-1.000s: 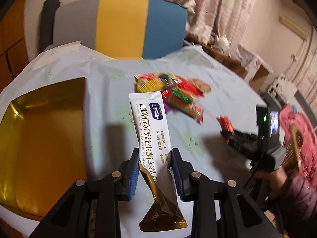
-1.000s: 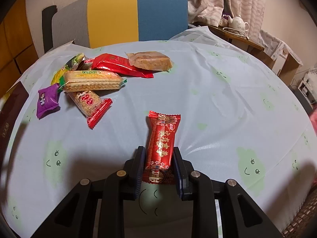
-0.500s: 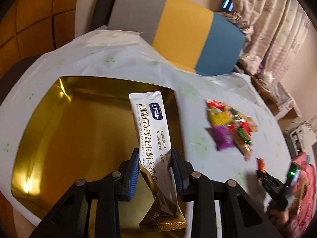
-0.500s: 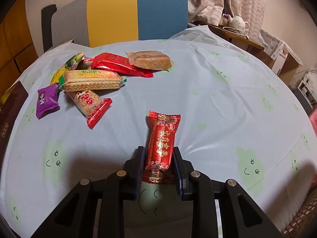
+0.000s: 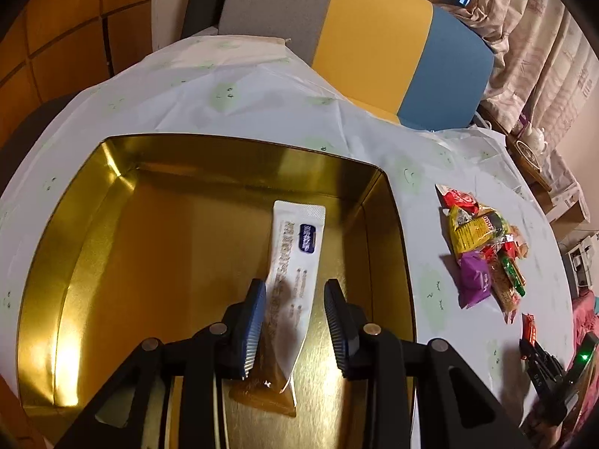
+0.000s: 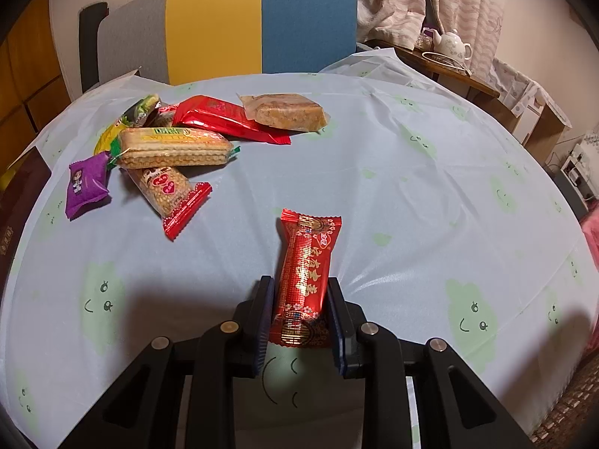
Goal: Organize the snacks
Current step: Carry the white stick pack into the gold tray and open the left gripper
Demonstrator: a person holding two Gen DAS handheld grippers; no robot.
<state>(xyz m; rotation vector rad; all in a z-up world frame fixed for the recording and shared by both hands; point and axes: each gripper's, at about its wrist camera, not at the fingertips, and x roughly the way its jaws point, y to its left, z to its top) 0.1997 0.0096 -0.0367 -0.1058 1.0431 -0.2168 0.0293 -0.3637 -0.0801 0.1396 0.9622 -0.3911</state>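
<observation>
Pale blue cloth printed with green smiling faces covers the round counter point(image 6: 393, 194), with a grey, yellow and blue chair back point(image 6: 232, 22) behind its far edge. Near the counter's left edge sits a gold tin point(image 5: 75, 247), and in it lies a long white and gold sachet point(image 5: 295, 262) toward the tin's right wall. The left tongs point(image 5: 294, 321) straddle the sachet's lower half, their jaws opening: the left pad is close against the packet, the right pad stands clear of it. The right tongs point(image 6: 299, 318) are clenched on a red foil snack bar point(image 6: 305, 273), held above the counter's near middle. Toward the far left of the counter lies a pile of snacks point(image 6: 179, 146): a wafer pack point(image 6: 174, 147), a purple packet point(image 6: 87, 184), a red-ended bar point(image 6: 168, 191), a red wrapper point(image 6: 224, 118) and a clear-wrapped cake point(image 6: 286, 110).
</observation>
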